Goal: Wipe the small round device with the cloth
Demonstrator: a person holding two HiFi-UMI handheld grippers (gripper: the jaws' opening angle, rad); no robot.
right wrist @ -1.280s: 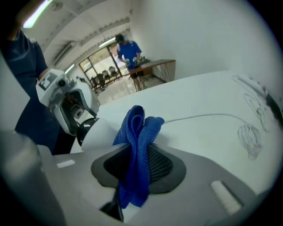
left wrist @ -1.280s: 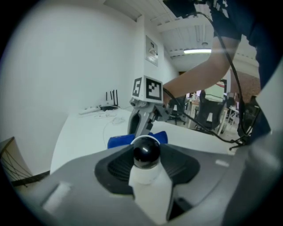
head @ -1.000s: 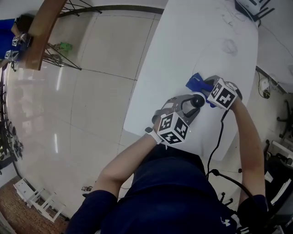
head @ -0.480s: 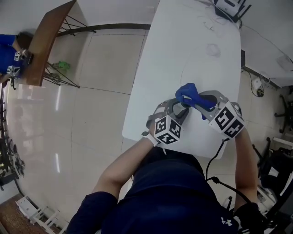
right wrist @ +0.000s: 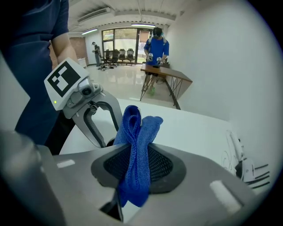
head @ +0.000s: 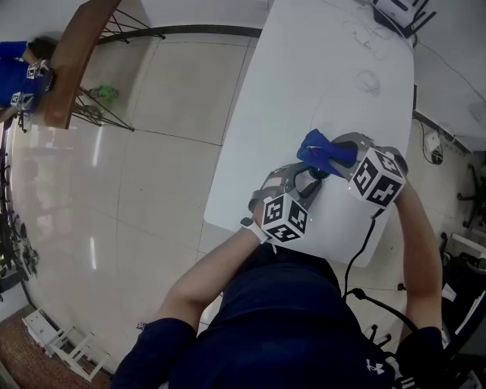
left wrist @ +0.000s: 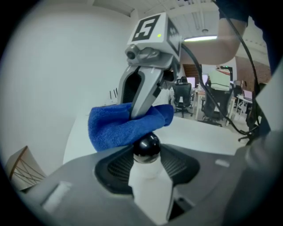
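Observation:
The small round device (left wrist: 147, 170) has a white body and a glossy black ball top, and my left gripper (left wrist: 148, 167) is shut on its body. In the head view the left gripper (head: 307, 185) holds it over the near end of the white table (head: 319, 68). My right gripper (head: 334, 157) is shut on a folded blue cloth (head: 322, 150). The cloth (left wrist: 119, 126) hangs just above and behind the black ball; I cannot tell if they touch. In the right gripper view the cloth (right wrist: 137, 145) stands pinched between the jaws of the right gripper (right wrist: 138, 170) and hides the device.
A black-and-white router (head: 399, 11) and a thin white cable (head: 368, 80) lie at the table's far end. A black cord (head: 361, 243) trails from the right gripper. Tiled floor lies left, with a wooden table (head: 72, 61) and a person in blue (head: 15, 64).
The right gripper has risen from the table with the blue cloth and now holds it up by the device's top. The left gripper has stayed put with the device.

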